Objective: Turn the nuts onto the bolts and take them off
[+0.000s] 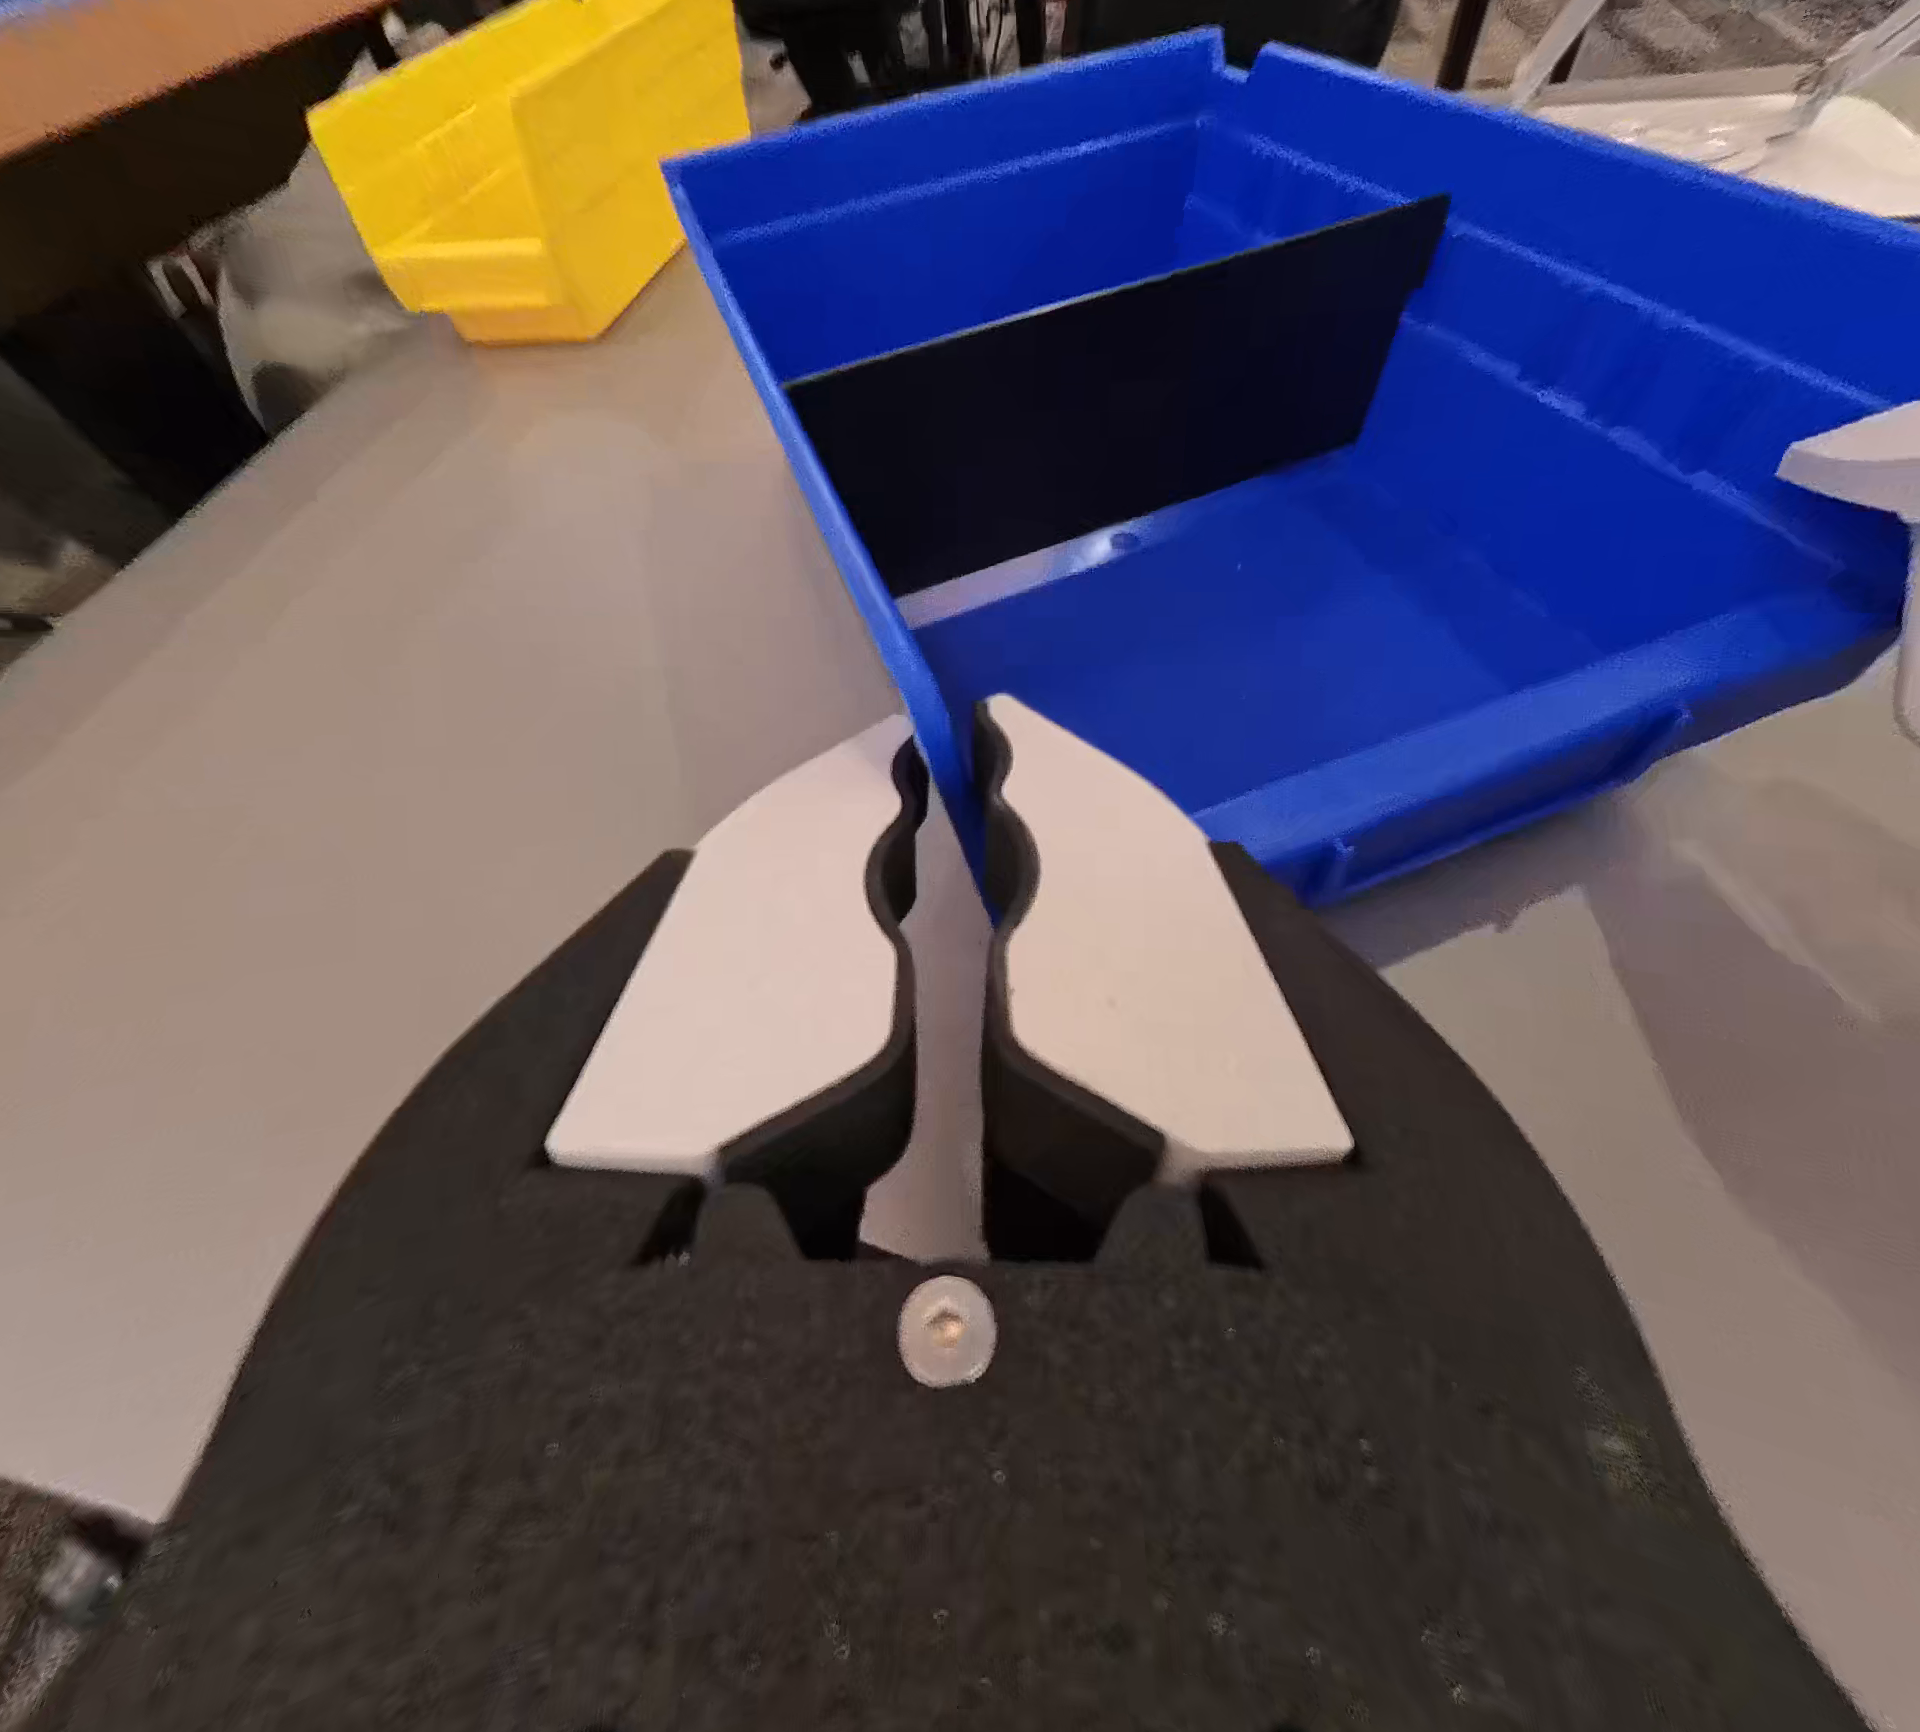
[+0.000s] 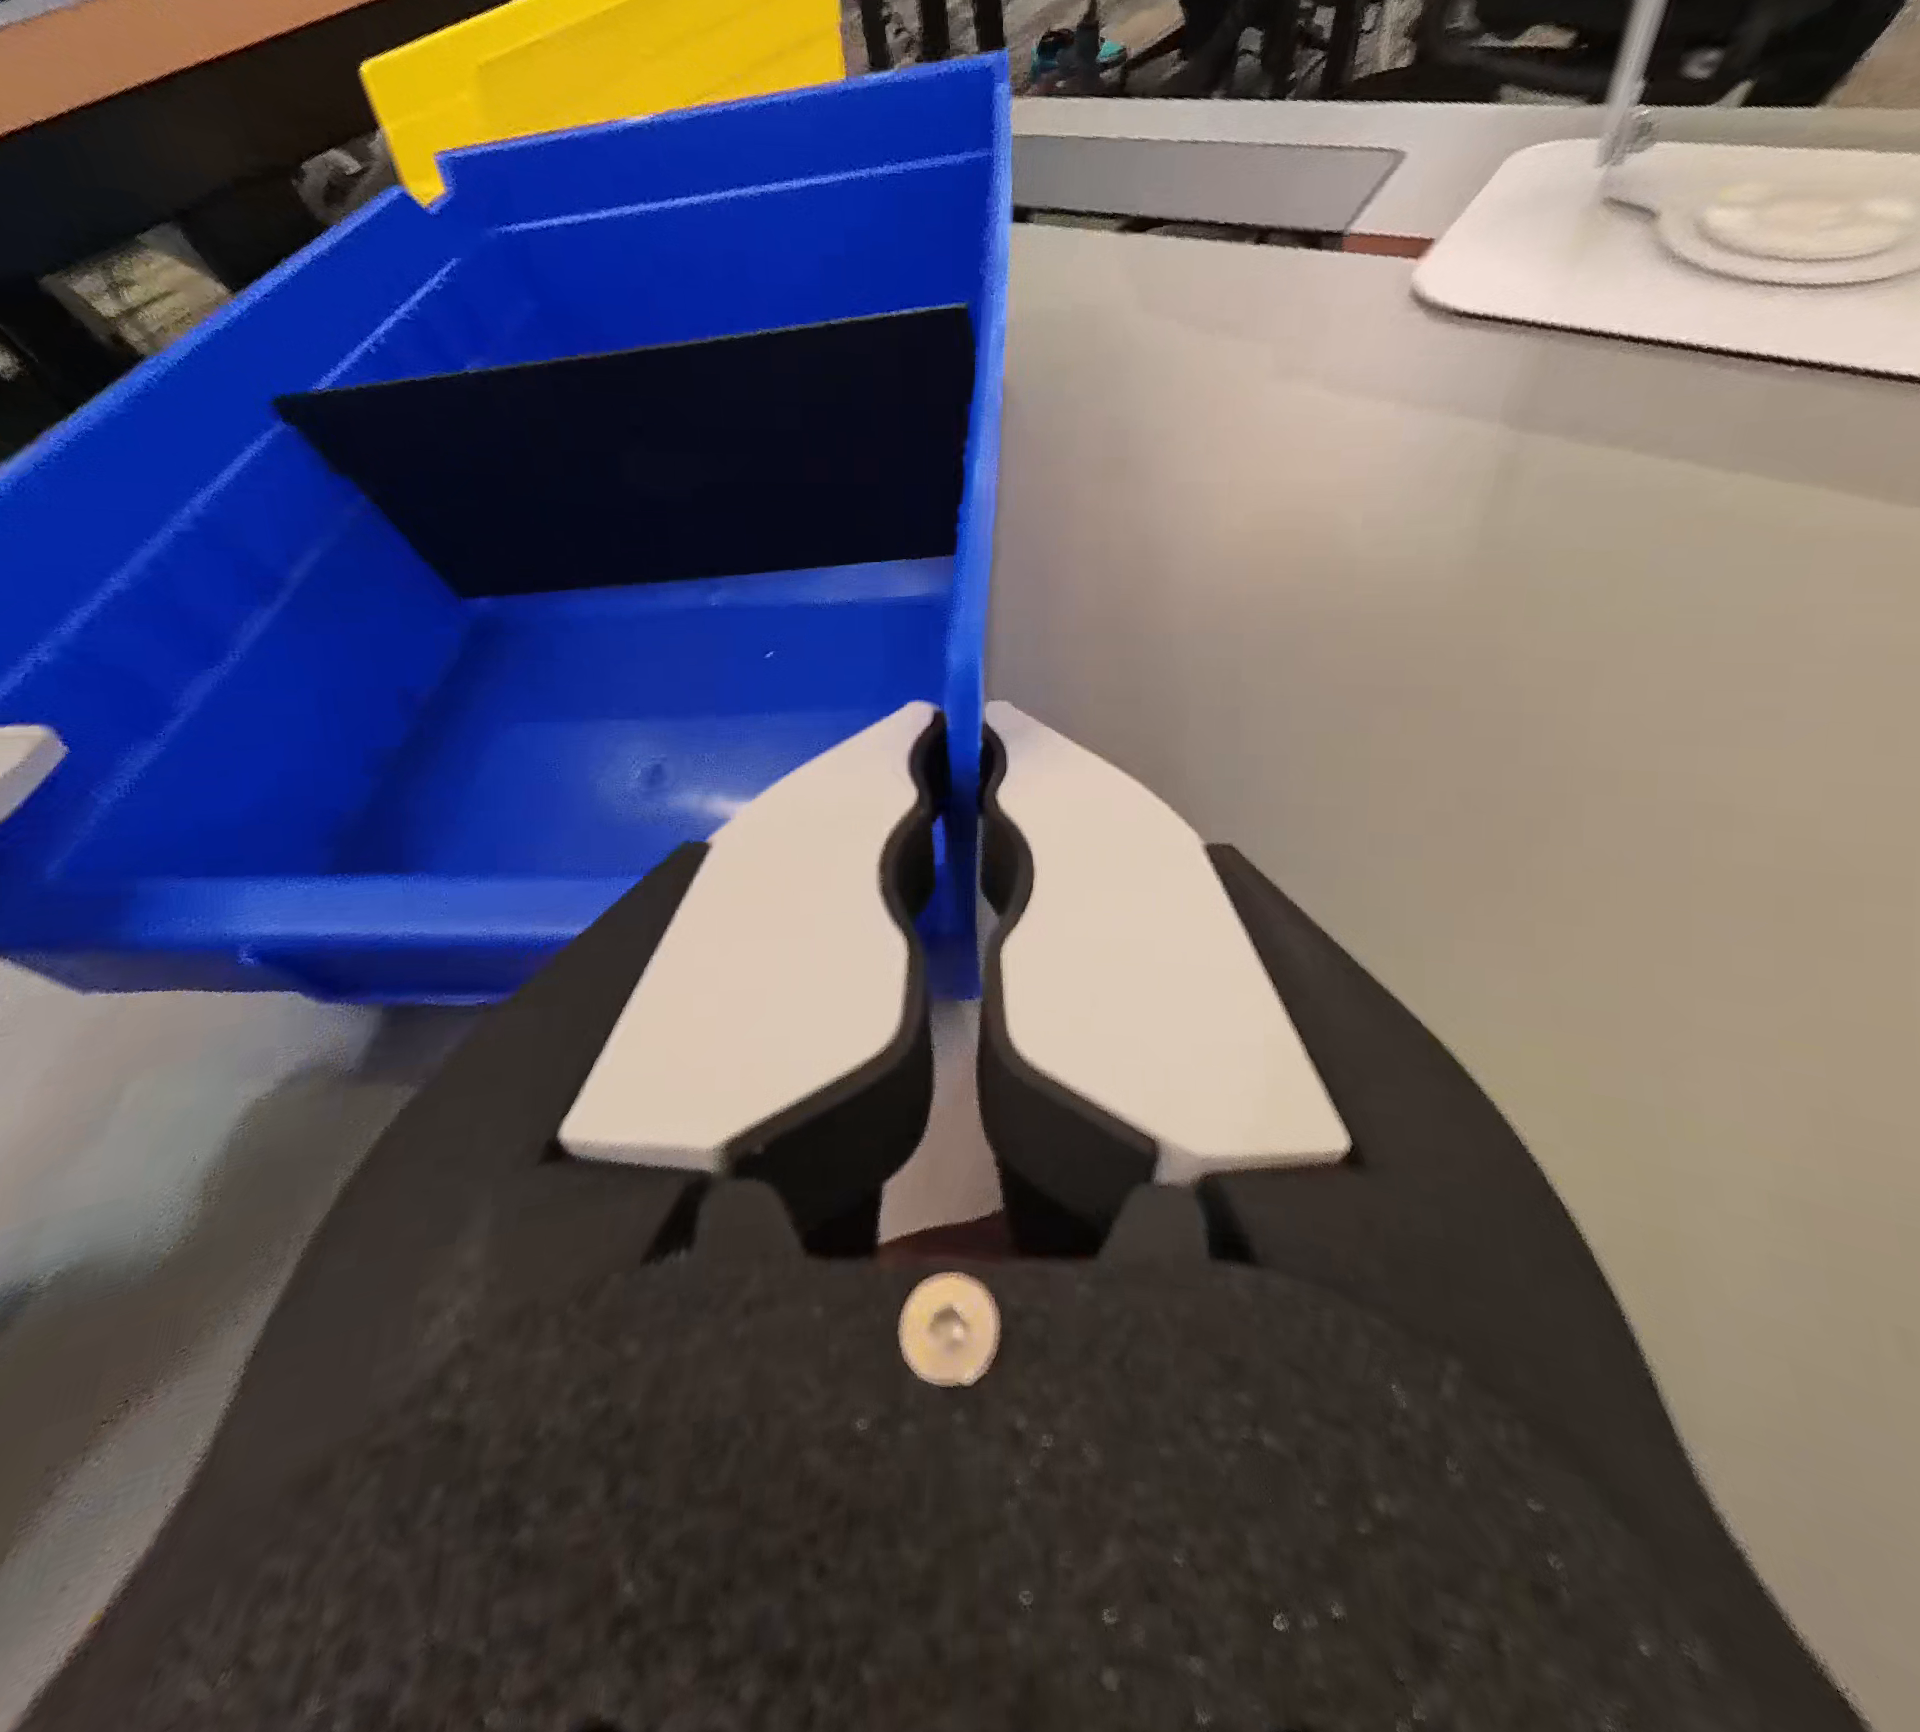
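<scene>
The left tool point(image 1: 951, 747) is clamped on the left side wall of a blue bin point(image 1: 1558, 394), near its front corner, the thin wall pinched between the black pads. The right tool point(image 2: 964, 742) grips the opposite, right side wall of the same bin point(image 2: 260, 602) in the same way, also close to the front. Each tool's white tip shows at the far edge of the other's view.

The bin is a glossy blue plastic tray with a low front lip and taller sides and back. Its long axis runs away from the tools, open front towards them. A black divider point(image 1: 1101, 394) stands upright across it, splitting it into a near and a far compartment; the near one shows only bare blue floor. No nuts or bolts are visible anywhere.

Under the bin is a grey desk point(image 1: 416, 747). A yellow bin point(image 1: 540, 155) sits beyond it on the left, and a white stand base point(image 2: 1683, 259) far right
</scene>
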Tool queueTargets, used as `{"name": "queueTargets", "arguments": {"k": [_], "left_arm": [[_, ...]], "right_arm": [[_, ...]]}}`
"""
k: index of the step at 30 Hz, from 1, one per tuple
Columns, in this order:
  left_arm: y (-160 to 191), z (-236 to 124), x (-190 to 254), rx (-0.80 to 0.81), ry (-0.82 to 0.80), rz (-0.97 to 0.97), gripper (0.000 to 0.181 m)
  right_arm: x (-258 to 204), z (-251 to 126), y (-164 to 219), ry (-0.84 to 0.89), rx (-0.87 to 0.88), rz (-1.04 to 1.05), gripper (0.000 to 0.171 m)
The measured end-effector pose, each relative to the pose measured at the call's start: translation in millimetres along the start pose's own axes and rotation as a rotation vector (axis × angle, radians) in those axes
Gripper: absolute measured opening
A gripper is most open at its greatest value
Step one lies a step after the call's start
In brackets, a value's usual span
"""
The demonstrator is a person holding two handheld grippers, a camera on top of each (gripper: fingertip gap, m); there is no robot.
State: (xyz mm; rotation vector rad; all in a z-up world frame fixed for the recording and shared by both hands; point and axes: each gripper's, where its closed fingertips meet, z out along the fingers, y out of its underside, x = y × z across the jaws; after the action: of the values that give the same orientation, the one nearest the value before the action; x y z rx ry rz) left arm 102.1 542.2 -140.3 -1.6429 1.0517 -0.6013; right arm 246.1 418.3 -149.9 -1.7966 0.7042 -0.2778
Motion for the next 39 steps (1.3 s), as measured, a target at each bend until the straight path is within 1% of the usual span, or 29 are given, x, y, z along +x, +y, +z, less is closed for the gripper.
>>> {"name": "queueTargets", "arguments": {"k": [3, 7, 10, 15, 17, 19, 21, 24, 26, 27, 28, 29, 31, 33, 35, 36, 37, 39], "left_arm": [[-15, -7, 24, 0.066, -0.004, 0.089, 0.007], [-18, -7, 68, 0.078, 0.111, 0.097, 0.008], [-25, -9, 107, 0.108, 0.195, 0.131, 0.008], [-26, -17, 180, 0.139, 0.357, 0.201, 0.008], [-26, -19, 203, 0.146, 0.404, 0.225, 0.008], [-23, -16, 221, 0.143, 0.439, 0.242, 0.009], [-19, -11, 230, 0.13, 0.446, 0.272, 0.009], [-17, -4, 230, 0.115, 0.422, 0.311, 0.01], [-13, -1, 229, 0.092, 0.422, 0.355, 0.019], [-12, -1, 228, 0.095, 0.418, 0.362, 0.023], [-13, -2, 227, 0.102, 0.416, 0.365, 0.039], [-13, -4, 227, 0.104, 0.418, 0.367, 0.05], [-17, -12, 227, 0.124, 0.434, 0.334, 0.057], [-22, -26, 228, 0.14, 0.462, 0.29, 0.058], [-31, -45, 235, 0.17, 0.513, 0.249, 0.057], [-36, -55, 241, 0.186, 0.548, 0.231, 0.058], [-39, -68, 254, 0.202, 0.617, 0.223, 0.055], [-43, -88, 277, 0.199, 0.707, 0.209, 0.055]], "right_arm": [[20, -20, -8, 0.083, 0.068, 0.0, 0.002], [57, -55, -11, 0.179, 0.103, 0.008, 0.002], [87, -89, -4, 0.261, 0.109, 0.029, 0.002], [140, -154, 14, 0.436, 0.132, 0.078, 0.002], [156, -172, 23, 0.485, 0.141, 0.102, 0.002], [169, -183, 31, 0.513, 0.137, 0.129, 0.002], [178, -186, 38, 0.52, 0.112, 0.151, 0.002], [180, -182, 41, 0.483, 0.085, 0.181, 0.004], [176, -180, 42, 0.451, 0.064, 0.181, 0.007], [173, -179, 42, 0.421, 0.055, 0.194, 0.017], [169, -179, 43, 0.388, 0.049, 0.21, 0.027], [166, -181, 43, 0.359, 0.048, 0.215, 0.035], [165, -195, 39, 0.34, 0.071, 0.182, 0.044], [173, -223, 28, 0.36, 0.117, 0.111, 0.045], [207, -264, 14, 0.485, 0.167, 0.02, 0.043], [232, -287, 9, 0.568, 0.187, -0.012, 0.04], [261, -309, 7, 0.647, 0.198, -0.027, 0.039], [321, -342, 14, 0.775, 0.176, -0.023, 0.04]]}}
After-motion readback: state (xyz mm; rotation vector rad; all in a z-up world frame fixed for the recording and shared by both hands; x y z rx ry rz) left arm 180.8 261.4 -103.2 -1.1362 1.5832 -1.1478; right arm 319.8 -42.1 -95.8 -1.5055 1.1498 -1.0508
